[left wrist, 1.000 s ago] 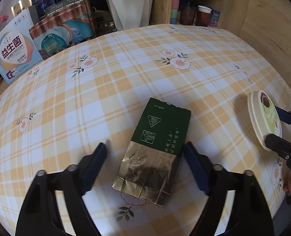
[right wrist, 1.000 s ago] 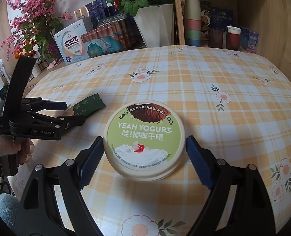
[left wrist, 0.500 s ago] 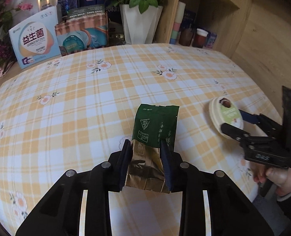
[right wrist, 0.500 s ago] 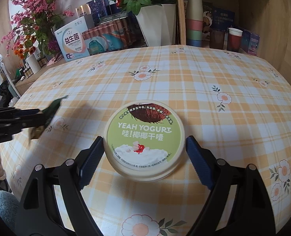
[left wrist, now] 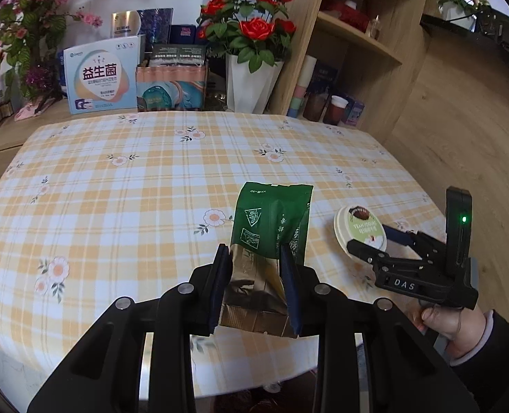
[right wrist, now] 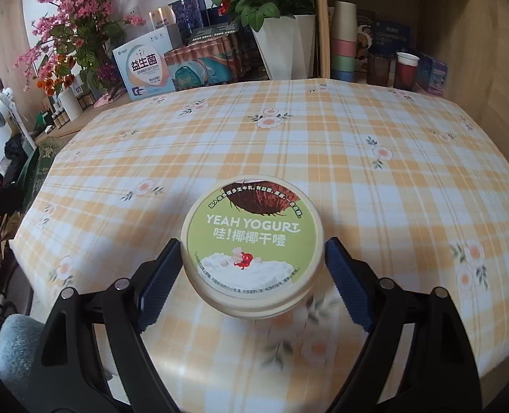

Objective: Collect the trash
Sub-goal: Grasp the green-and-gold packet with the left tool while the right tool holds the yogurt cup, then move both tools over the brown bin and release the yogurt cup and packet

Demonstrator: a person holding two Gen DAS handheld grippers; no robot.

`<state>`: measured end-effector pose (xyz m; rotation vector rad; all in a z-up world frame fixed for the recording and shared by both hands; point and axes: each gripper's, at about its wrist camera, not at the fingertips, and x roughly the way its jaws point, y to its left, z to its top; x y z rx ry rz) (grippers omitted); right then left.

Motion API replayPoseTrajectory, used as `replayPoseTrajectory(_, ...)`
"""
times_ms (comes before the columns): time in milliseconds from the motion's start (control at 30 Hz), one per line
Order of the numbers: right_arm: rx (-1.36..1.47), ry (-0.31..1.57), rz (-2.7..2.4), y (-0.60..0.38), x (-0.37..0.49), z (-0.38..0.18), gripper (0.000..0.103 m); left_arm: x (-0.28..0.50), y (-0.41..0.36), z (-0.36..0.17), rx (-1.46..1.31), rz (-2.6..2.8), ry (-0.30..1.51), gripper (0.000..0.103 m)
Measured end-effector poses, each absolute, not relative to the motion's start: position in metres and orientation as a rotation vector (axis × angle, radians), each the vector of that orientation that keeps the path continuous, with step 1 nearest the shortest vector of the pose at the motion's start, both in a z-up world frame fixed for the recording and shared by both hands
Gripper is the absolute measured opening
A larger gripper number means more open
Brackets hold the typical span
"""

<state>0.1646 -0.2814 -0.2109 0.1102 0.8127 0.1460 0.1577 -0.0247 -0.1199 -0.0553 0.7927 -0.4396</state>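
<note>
The green-and-gold tea packet (left wrist: 268, 251) hangs clear of the bench (left wrist: 123, 186), its long axis running straight out from the left gripper (left wrist: 256, 285), whose jaws are pinched narrow on its gold end. The yogurt tub (right wrist: 252, 244) sits between the right gripper's (right wrist: 252, 275) wide jaws, which appear to clasp its sides, lifted just off the cloth.

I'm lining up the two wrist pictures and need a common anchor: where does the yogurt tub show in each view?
Left wrist view: the yogurt tub sits at the right, between the right tongs, tilted toward the camera.
Right wrist view: the yogurt tub is low at centre, between the two pads, above the checked tablecloth.
Shared landmark: the white vase of red roses behind the table.
</note>
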Motion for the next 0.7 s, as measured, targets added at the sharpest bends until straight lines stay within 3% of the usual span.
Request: replayPoseTrajectory(700, 0.057, 0.844, 0.267, -0.232, 0.037, -0.2, 0.083, 0.025, -0.001, -0.101, -0.133, -0.456, 0.732, 0.03)
